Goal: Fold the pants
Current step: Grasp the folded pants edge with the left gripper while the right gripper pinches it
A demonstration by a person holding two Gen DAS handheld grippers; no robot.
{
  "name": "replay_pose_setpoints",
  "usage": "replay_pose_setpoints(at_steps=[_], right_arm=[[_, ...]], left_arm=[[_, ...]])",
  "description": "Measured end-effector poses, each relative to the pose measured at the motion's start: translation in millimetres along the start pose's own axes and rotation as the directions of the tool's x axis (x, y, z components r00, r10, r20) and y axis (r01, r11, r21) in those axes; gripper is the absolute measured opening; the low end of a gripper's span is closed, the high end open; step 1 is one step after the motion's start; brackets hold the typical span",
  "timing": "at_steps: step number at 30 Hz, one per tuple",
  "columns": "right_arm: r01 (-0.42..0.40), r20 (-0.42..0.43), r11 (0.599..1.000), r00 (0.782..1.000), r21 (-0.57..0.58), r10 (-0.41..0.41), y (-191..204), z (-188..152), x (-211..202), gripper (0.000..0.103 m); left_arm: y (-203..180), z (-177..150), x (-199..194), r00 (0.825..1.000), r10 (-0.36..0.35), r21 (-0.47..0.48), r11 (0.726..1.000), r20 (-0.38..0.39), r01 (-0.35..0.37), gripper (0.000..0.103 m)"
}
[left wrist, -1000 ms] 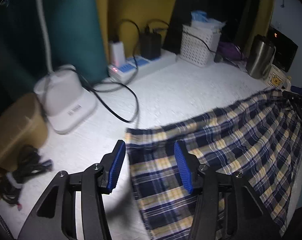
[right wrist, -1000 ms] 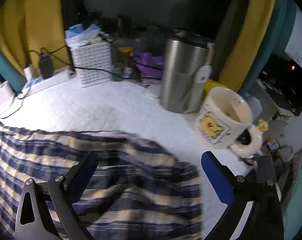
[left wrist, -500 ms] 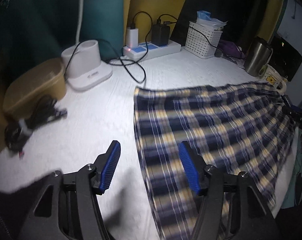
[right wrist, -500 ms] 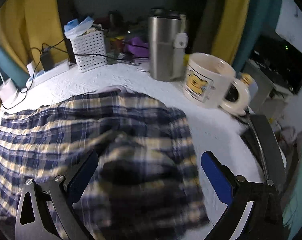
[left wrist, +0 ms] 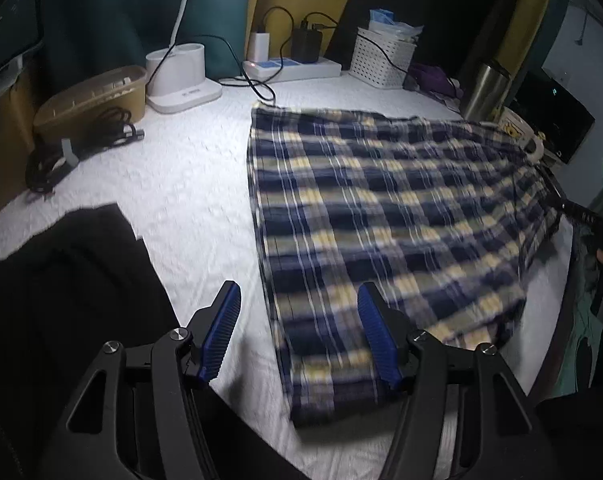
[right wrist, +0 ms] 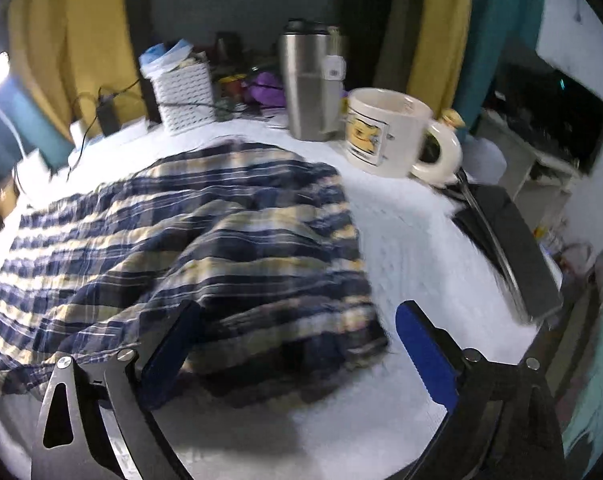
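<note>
Left wrist view: the plaid pants (left wrist: 389, 216) are spread across the frame's centre; the left gripper (left wrist: 299, 328) and right gripper (right wrist: 297, 344) are held released, grasping nothing.

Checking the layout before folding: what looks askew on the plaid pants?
The navy-and-yellow plaid pants lie flat at the left gripper's end, but are rumpled into a raised hump near the open right gripper.
</note>
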State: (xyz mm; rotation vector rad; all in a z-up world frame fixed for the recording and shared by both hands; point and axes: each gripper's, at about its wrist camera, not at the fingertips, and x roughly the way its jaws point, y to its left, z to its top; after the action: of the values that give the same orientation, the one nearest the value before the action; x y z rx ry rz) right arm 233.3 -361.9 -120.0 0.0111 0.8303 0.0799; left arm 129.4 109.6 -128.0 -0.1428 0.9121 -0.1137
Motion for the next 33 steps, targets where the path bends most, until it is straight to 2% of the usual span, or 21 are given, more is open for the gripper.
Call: replay_pose_setpoints(at_steps=[2, 4, 6, 9, 11, 13, 14, 15, 17, 19, 26, 30, 33], right_arm=[[-0.027, -0.007, 0.999, 1.0, 0.035, 0.027, -9.6, -0.9, 3.1, 0.086], [-0.043, -0.002, 0.997, 0.999, 0.057, 0.043, -16.1, -0.3, 3.7, 0.085], [-0.051, 0.007, 0.997, 0.999, 0.064, 0.051, -17.4, 0.8, 3.4, 0.083], [-0.05, 0.012, 0.996, 0.999, 0.078, 0.049, -19.4, 0.5, 2.8, 0.081], [-0.052, 0.011, 0.995, 0.999, 0.086, 0.051, -20.3, -1.5, 3.6, 0.08], [-0.074, 0.005, 0.995, 0.997, 0.074, 0.073, -16.0, -4.5, 7.6, 0.054], [-0.056, 0.003, 0.997, 0.998, 0.052, 0.056, -12.4, -6.3, 8.6, 0.028], [-0.036, 0.01, 0.999, 0.999, 0.028, 0.035, -9.6, -8.4, 8.0, 0.024], [-0.049, 0.016, 0.999, 0.999, 0.014, 0.049, -9.6, -12.2, 6.2, 0.015], [-0.036, 0.022, 0.999, 0.999, -0.005, 0.036, -11.4, -15.6, 2.4, 0.007], [0.024, 0.055, 0.997, 0.998, -0.072, -0.02, -14.0, -26.6, -28.4, 0.006], [0.024, 0.019, 0.997, 1.0, -0.077, -0.023, -17.5, -48.8, -27.1, 0.006], [0.018, 0.026, 0.999, 1.0, -0.046, -0.017, -23.0, -59.5, -29.2, 0.007]], left_arm=[[0.6, -5.2, 2.8, 1.0, 0.003, -0.005, 1.0, -0.012, -0.003, 0.06], [0.2, -8.7, 5.2, 1.0, 0.007, -0.015, 1.0, -0.017, -0.007, 0.05], [-2.1, -12.5, 5.0, 1.0, 0.011, -0.007, 1.0, -0.018, -0.011, 0.027], [-6.6, -15.5, 1.2, 1.0, 0.026, 0.002, 1.0, -0.004, -0.026, 0.016], [-9.3, -17.1, -2.8, 1.0, 0.027, 0.012, 1.0, 0.007, -0.027, 0.013], [-11.9, -17.6, -3.2, 1.0, 0.028, 0.017, 0.999, 0.009, -0.028, 0.013], [-12.1, -17.9, -1.6, 1.0, 0.024, 0.014, 1.0, 0.002, -0.024, 0.013], [-11.7, -18.7, 1.6, 1.0, 0.018, 0.008, 1.0, -0.011, -0.018, 0.013], [-10.9, -22.0, 5.7, 1.0, 0.019, 0.003, 1.0, -0.017, -0.019, 0.013], [-11.1, -25.1, 3.8, 1.0, 0.023, 0.009, 1.0, 0.0, -0.023, 0.005], [-14.8, -27.5, -30.8, 0.997, 0.032, 0.033, 0.999, 0.073, -0.034, 0.003], [-12.9, -37.7, -28.8, 0.998, 0.041, 0.047, 0.998, 0.052, -0.043, 0.003], [-6.4, -47.8, -17.7, 0.999, 0.032, 0.028, 0.999, 0.021, -0.033, 0.003]])
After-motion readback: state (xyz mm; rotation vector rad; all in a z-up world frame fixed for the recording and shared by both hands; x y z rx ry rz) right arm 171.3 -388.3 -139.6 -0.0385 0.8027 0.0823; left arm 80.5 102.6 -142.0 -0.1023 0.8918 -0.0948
